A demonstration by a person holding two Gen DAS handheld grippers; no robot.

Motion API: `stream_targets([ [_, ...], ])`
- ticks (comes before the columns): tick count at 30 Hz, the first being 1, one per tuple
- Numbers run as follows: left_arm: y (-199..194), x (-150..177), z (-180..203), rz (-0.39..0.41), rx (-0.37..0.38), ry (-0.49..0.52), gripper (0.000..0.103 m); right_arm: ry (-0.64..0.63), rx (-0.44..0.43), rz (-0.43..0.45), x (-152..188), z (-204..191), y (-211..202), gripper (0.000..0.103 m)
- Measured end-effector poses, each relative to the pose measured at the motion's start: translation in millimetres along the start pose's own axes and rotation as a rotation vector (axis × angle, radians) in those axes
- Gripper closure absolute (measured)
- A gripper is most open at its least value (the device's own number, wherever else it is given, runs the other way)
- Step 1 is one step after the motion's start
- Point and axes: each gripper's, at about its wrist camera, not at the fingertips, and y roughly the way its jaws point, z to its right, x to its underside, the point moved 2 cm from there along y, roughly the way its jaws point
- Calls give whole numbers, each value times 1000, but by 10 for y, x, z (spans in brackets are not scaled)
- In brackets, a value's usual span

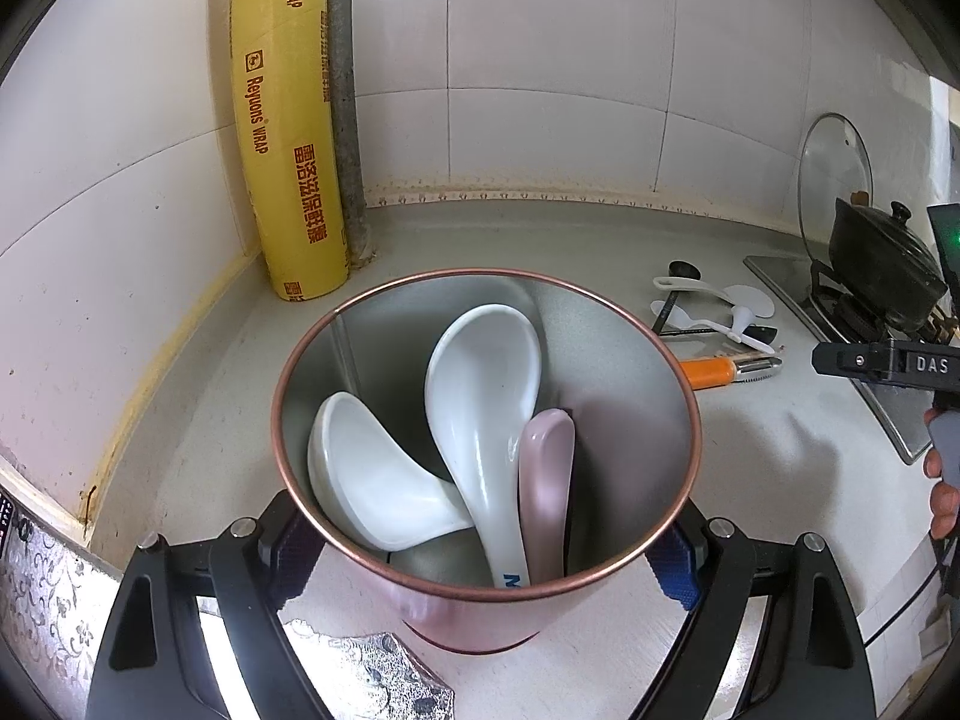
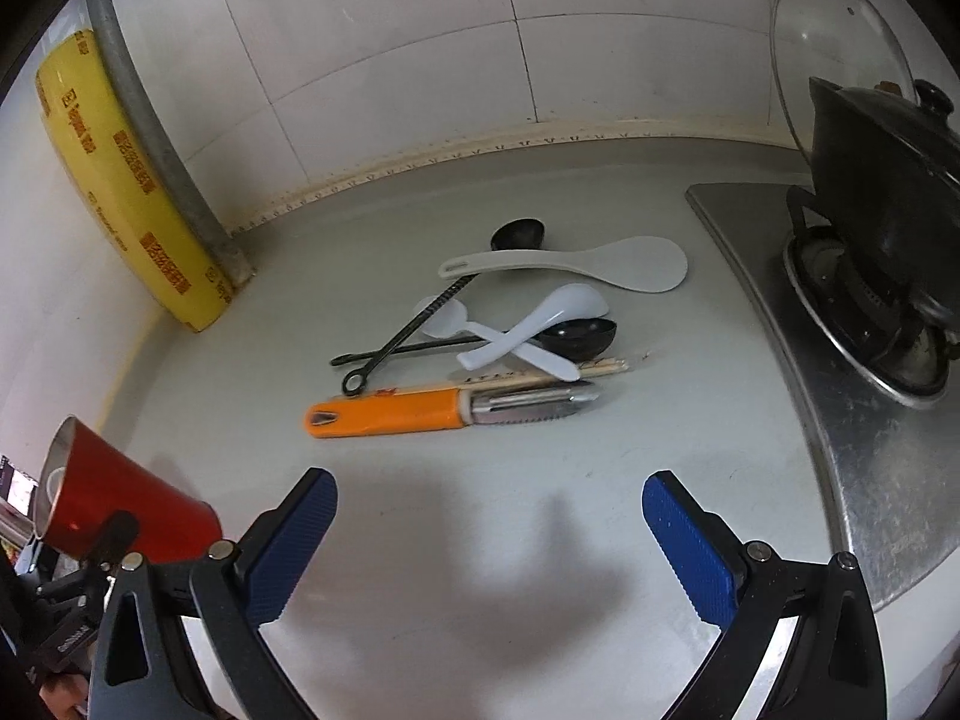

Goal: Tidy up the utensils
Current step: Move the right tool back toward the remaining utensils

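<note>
left gripper [image 1: 486,546] clamping tilted cup [image 1: 486,420], right gripper [image 2: 489,546] spread, peeler [image 2: 450,408] blade pointing right

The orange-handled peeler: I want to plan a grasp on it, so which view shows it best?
The right wrist view: the orange-handled metal peeler lies whole and unobstructed ahead of the open right gripper. The left wrist view shows only part of it behind the red metal cup.
</note>
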Motion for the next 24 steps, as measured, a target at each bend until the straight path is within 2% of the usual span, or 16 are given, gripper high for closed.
stream_targets([
  [10, 62, -46, -20, -1, 8, 7, 13, 99, 49, -68, -344, 298, 292, 1],
  [14, 86, -63, -27, -7, 9, 9, 13, 113, 66, -89, -587, 397, 423, 7],
  [22, 163, -61, -51, -26, 21, 12, 13, 144, 100, -186, -961, 517, 837, 16],
  [24, 168, -62, -55, -25, 22, 14, 13, 153, 109, -218, -1034, 548, 960, 21],
])
